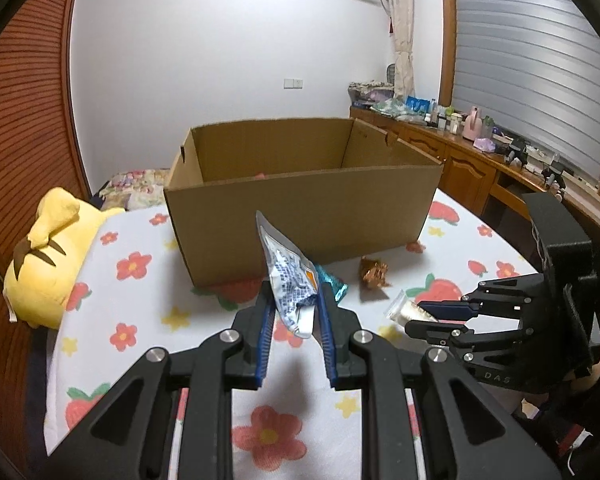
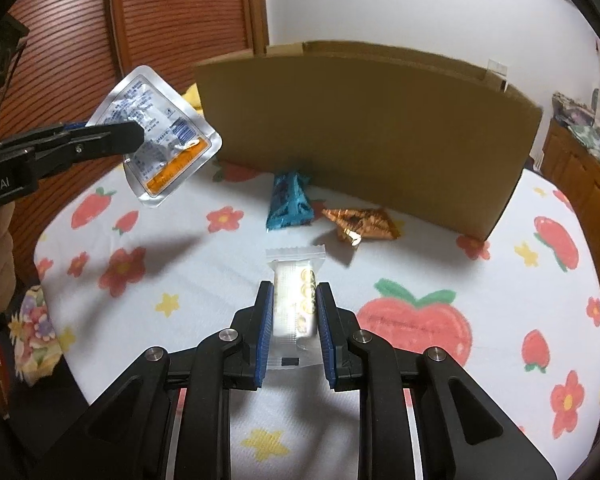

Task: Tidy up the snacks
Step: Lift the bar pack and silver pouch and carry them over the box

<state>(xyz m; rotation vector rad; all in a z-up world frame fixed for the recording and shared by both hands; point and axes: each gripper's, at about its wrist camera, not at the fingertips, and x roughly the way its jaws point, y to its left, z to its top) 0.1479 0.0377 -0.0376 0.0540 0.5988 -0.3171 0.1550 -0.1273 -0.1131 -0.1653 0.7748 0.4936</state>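
While both tools are busy at once, the left gripper (image 1: 294,300) pinches a silver pouch (image 1: 288,276) by its lower edge and holds it clear of the bedspread (image 1: 140,312), likely for a drop over the near wall of the cardboard box (image 1: 300,216). Across from it, the right gripper (image 2: 294,300) is clamped on a clear-wrapped biscuit pack (image 2: 296,296) low over the cloth. Between them and the box, a blue packet (image 2: 290,202) and a gold-wrapped sweet (image 2: 360,222) lie unsorted.

Left gripper (image 1: 294,300) raised, right gripper (image 2: 294,300) apparently lower, both clamped, angled downward.
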